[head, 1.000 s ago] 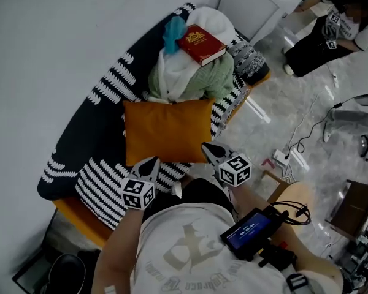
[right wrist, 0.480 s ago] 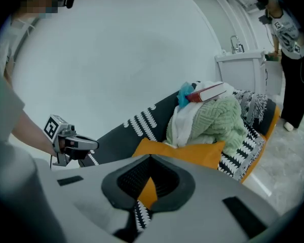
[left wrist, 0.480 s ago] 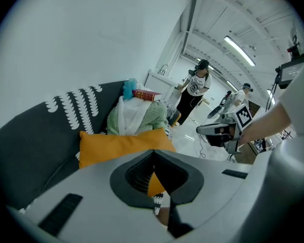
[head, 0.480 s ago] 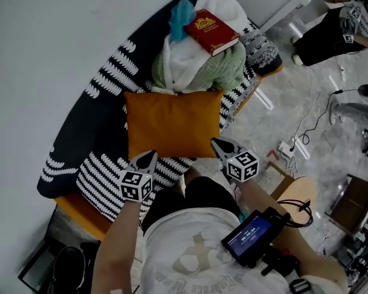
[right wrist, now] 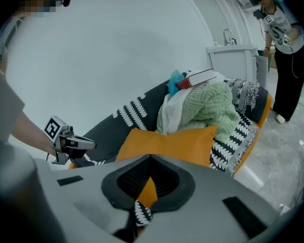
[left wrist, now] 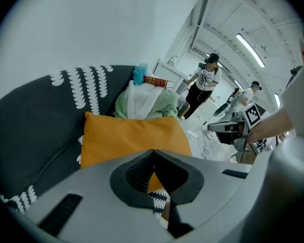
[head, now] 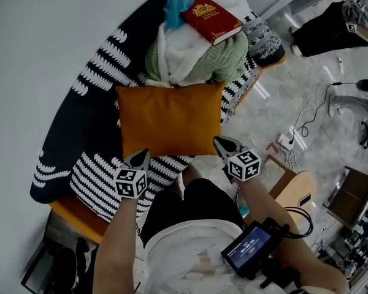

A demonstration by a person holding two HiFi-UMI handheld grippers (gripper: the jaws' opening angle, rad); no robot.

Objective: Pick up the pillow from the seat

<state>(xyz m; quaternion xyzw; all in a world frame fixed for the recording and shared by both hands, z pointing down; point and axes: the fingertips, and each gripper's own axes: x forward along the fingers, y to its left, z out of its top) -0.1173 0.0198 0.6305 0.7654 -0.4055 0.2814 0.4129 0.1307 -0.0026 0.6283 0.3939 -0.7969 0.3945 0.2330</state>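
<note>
An orange pillow (head: pixel 169 119) lies flat on the black-and-white patterned sofa seat (head: pixel 98 176). It also fills the middle of the left gripper view, pillow (left wrist: pixel 126 138), and shows in the right gripper view, pillow (right wrist: pixel 167 143). My left gripper (head: pixel 141 156) is shut and empty, its tip just short of the pillow's near left corner. At the near right corner my right gripper (head: pixel 218 142) hangs, shut and empty as well. Neither touches the pillow.
Behind the pillow sits a heap of white and green blankets (head: pixel 193 57) topped by a red book (head: pixel 212 19). A person in black (head: pixel 331 23) stands on the grey floor at right. Cables and a power strip (head: pixel 286 143) lie on the floor; a wooden stool (head: pixel 294 192) stands near my right side.
Both grippers have crept forward toward the pillow's near edge, staying shut. The head view has shifted, so the sofa sits a little higher in frame.
</note>
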